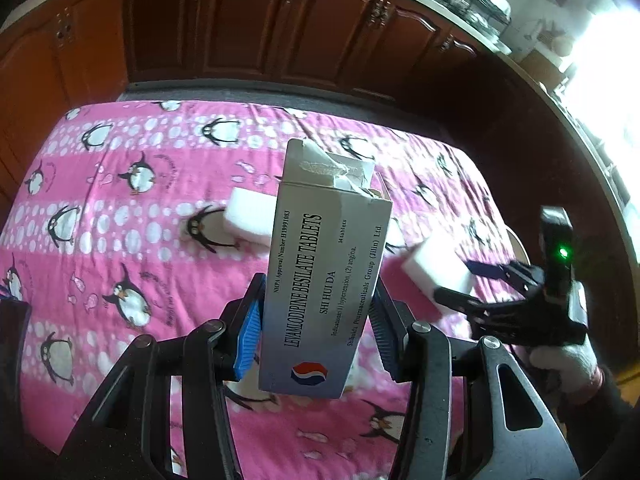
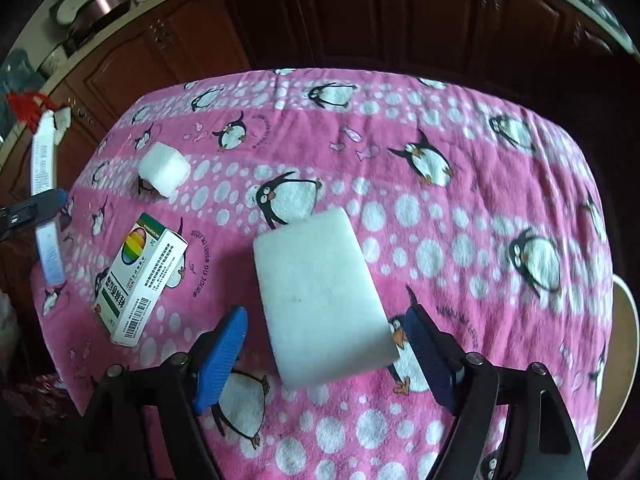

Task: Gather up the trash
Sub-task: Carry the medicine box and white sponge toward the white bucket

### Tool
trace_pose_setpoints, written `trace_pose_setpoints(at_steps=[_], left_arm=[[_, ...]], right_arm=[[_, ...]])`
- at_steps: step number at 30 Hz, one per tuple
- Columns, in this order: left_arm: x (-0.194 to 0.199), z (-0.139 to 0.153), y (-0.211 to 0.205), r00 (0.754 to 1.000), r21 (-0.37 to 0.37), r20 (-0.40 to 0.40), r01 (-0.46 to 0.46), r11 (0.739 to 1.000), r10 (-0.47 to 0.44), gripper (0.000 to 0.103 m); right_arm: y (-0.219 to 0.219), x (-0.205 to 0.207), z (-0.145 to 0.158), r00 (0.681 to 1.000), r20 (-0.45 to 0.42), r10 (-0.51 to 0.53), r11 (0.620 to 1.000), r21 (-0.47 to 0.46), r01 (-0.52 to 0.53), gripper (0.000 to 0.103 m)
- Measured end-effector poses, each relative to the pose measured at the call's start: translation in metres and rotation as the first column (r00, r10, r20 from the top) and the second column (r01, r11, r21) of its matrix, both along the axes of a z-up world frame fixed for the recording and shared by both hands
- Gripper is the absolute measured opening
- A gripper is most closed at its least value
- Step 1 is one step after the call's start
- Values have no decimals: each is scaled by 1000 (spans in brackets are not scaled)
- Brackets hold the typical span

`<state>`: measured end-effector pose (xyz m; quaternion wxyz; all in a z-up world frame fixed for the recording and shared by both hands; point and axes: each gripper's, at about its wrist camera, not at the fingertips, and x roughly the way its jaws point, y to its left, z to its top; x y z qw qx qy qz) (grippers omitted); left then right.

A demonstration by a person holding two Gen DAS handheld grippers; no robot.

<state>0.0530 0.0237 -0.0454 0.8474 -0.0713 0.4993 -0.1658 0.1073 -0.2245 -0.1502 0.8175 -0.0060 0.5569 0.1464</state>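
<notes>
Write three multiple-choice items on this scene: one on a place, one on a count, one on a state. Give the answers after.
1. Where does the rainbow-marked box lie?
A. On the pink cloth
B. On a cupboard shelf
C. Inside a bin

2. How many white foam blocks show in the right wrist view?
A. One
B. Two
C. Four

3. What is the state of the left tool?
A. Open and empty
B. Shut on a foam block
C. Shut on the tablet box

Answers:
1. A: the box lies flat on the penguin-patterned cloth.
2. B: a large block lies near the camera and a small block farther off.
3. C: both blue pads press on the sides of the tablet box, which is held above the cloth.
</notes>
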Motion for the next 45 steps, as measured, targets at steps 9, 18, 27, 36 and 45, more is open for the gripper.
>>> trace_pose_setpoints(at_steps=[9, 18, 27, 36, 45], left_arm=[[-11, -6, -33, 998, 16, -18, 61, 998, -61, 47], [-11, -7, -73, 993, 22, -14, 122, 992, -121, 47], [-13, -1, -115, 981, 23, -6, 193, 981, -193, 47], [-17, 1, -154, 967, 22, 1, 254, 967, -254, 47], [-19, 3, -183, 954, 27, 3, 301, 953, -301, 47]], right_arm=[[-20, -6, 2, 998, -7, -61, 995, 73, 62, 61], [-43, -32, 38, 991, 72, -114, 986, 132, 104, 61], [-85, -59, 59, 974, 111, -199, 971, 156, 181, 61], [-121, -76, 68, 955, 120, -270, 955, 157, 251, 61], [-145, -86, 67, 941, 117, -317, 941, 161, 297, 61]])
